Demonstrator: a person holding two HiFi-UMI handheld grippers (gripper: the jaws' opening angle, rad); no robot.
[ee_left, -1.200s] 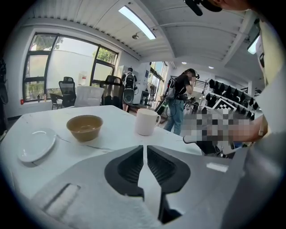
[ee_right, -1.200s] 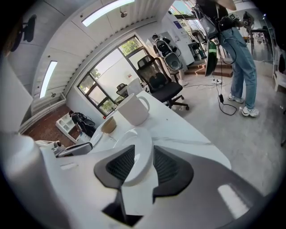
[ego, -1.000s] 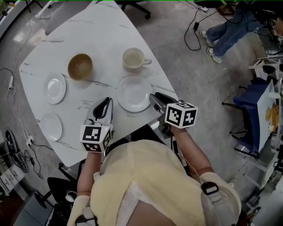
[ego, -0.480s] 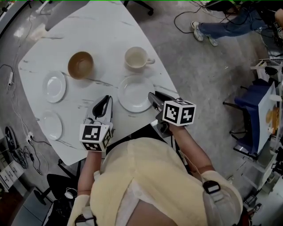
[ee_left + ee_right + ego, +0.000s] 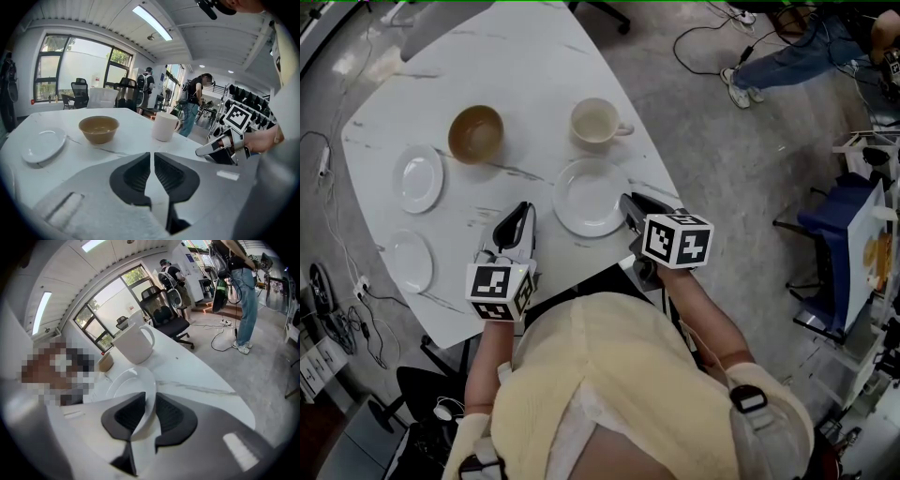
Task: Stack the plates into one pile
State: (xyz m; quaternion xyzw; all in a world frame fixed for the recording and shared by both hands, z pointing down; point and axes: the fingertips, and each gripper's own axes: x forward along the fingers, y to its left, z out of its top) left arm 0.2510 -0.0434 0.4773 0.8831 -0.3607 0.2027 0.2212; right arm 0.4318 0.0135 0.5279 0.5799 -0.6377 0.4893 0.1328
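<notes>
Right gripper point(image 5: 149, 401) was set on the near rim of the large plate point(image 5: 589, 197). Its jaws had just been closing, and the rim was seen between the pads, which appeared to be pressed on it from both sides. That plate was lying flat on the marble table point(image 5: 534, 56), to the right of the brown bowl point(image 5: 476, 133) and nearer the person. Left gripper point(image 5: 521, 210) was held on the person's side of the bowl, its jaws drawn together on nothing. One small plate point(image 5: 418, 178) was placed just left of the bowl, and a second small plate point(image 5: 409, 262) lay further from the bowl on that side, by the table's edge. A white cup point(image 5: 598, 122) was stood to the bowl's right.

Only a thin strip of glazed rim was taken, so the large plate could be lost or swung downward once lifted, if the bite proved shallow. If carried toward the small plates, it could be knocked against the bowl. Were it set on a smaller plate, a rocking pile could be expected.
</notes>
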